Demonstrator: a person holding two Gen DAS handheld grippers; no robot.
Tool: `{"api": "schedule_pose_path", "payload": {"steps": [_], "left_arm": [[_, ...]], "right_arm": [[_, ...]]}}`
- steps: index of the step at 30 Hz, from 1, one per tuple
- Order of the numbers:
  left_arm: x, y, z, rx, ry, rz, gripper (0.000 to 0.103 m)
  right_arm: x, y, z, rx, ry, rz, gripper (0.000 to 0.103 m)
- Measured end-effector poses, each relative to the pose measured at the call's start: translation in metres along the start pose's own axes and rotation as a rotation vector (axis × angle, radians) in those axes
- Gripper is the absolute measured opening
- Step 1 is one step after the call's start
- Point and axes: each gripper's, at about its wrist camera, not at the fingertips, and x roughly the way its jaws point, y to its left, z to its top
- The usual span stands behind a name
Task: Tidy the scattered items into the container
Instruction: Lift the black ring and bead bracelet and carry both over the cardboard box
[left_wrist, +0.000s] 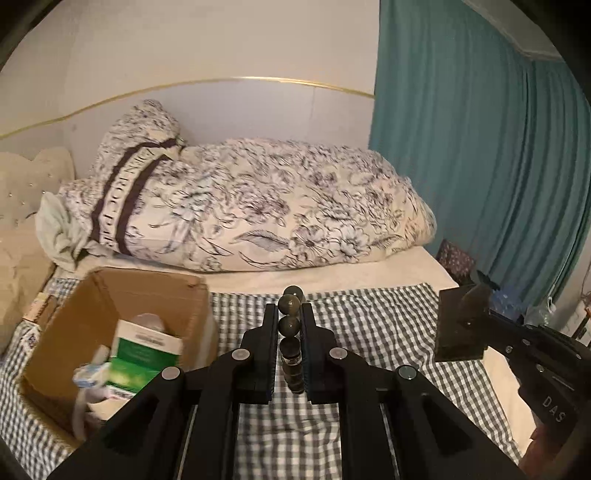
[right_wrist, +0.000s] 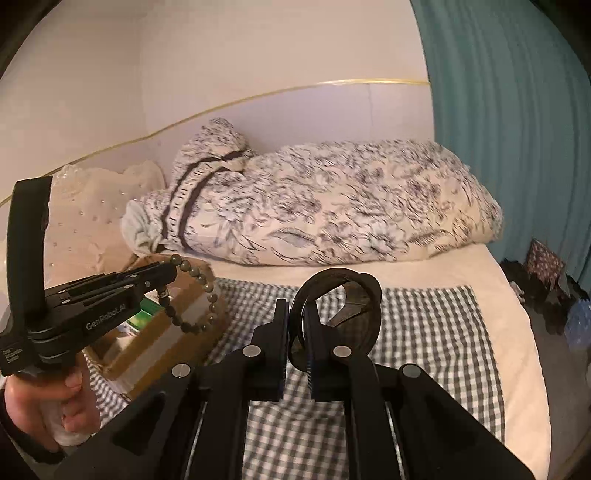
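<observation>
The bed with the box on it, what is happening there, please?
A person is tidying small items into a cardboard box that stands on the checked cloth on the bed. The left gripper is shut on a dark bead bracelet and holds it up beside the box. The right gripper is shut on a dark round ring-shaped object, held above the cloth. The box already contains a green and white carton and other packets. Neither held item is in the box yet.
</observation>
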Motion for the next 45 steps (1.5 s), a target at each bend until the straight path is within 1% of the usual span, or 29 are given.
{"api": "schedule_pose_path", "payload": {"steps": [11, 16, 25, 30, 34, 39, 45], "left_arm": [[-0.061, 0.052, 0.009, -0.062, -0.072, 0.082, 0.010], [-0.083, 0.076, 0.011, -0.087, -0.101, 0.119, 0.010], [-0.100, 0.125, 0.005, -0.149, -0.111, 0.194, 0.010], [-0.100, 0.149, 0.001, -0.173, -0.093, 0.224, 0.011], [-0.096, 0.166, -0.002, -0.195, -0.080, 0.230, 0.011], [-0.082, 0.187, -0.010, -0.219, -0.042, 0.231, 0.011], [-0.061, 0.203, -0.020, -0.231, 0.001, 0.219, 0.011]], "right_arm": [[-0.008, 0.063, 0.019, -0.056, -0.033, 0.088, 0.008], [-0.008, 0.090, 0.024, -0.080, -0.040, 0.130, 0.008], [0.001, 0.137, 0.029, -0.124, -0.039, 0.193, 0.008], [0.017, 0.157, 0.027, -0.137, -0.021, 0.224, 0.008], [0.030, 0.176, 0.024, -0.162, 0.000, 0.250, 0.008], [0.050, 0.201, 0.016, -0.195, 0.029, 0.278, 0.008], [0.080, 0.218, 0.008, -0.211, 0.075, 0.291, 0.008]]}}
